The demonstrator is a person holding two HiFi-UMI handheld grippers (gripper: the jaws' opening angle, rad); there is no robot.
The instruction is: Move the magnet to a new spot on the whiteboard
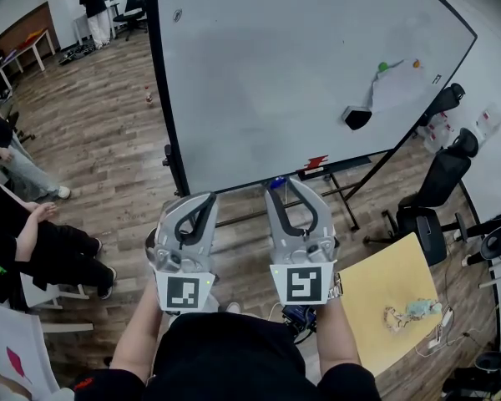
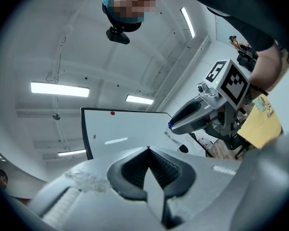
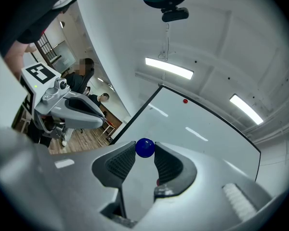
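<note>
Pinching the blue magnet (image 3: pixel 145 147) at their tips, the right gripper (image 3: pixel 145 151) jaws can press it onto the whiteboard (image 3: pixel 183 120) ahead. The left gripper (image 2: pixel 148 150) jaws are pressed together, empty.

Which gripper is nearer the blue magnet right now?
Right. The right gripper has the blue magnet pinched between its jaw tips; the left gripper, jaws shut, sits alongside, clear of it.
</note>
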